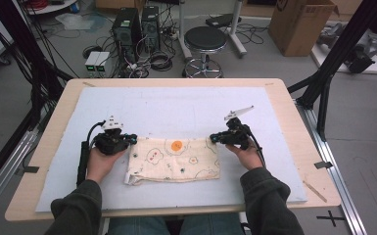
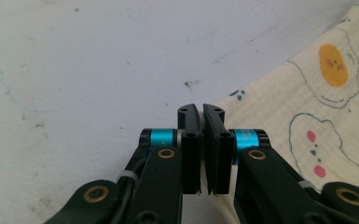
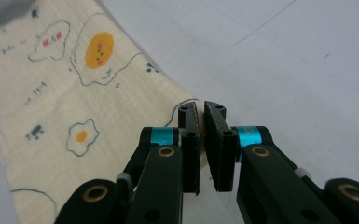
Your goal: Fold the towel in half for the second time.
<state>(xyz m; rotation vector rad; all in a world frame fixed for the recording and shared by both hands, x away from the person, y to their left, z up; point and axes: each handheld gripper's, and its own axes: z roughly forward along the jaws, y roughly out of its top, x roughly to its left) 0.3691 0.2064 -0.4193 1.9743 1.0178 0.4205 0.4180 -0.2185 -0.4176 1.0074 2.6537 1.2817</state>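
Seen from above, a person seated at the table (image 1: 49,161) works a folded cream cloth (image 1: 174,160) printed with fried eggs, lying on the pale blue mat (image 1: 176,110) near the front edge. The left gripper (image 1: 129,140) meets the cloth's far left corner and the right gripper (image 1: 214,138) its far right corner. Both forearms reach in level from below, hands turned inward toward each other.

Along the left gripper (image 2: 201,113), the jaws stand pressed nearly together at the cloth's (image 2: 317,107) edge; whether fabric sits between them cannot be told.

Along the right gripper (image 3: 201,111), the jaws pinch the cloth's (image 3: 74,107) corner, with cream fabric showing in the narrow gap.

The step appears to be lifting or folding the cloth by its two far corners. It would go best with both corners held equally deep and both hands moved together, keeping the edge taut so the layers do not slip apart.
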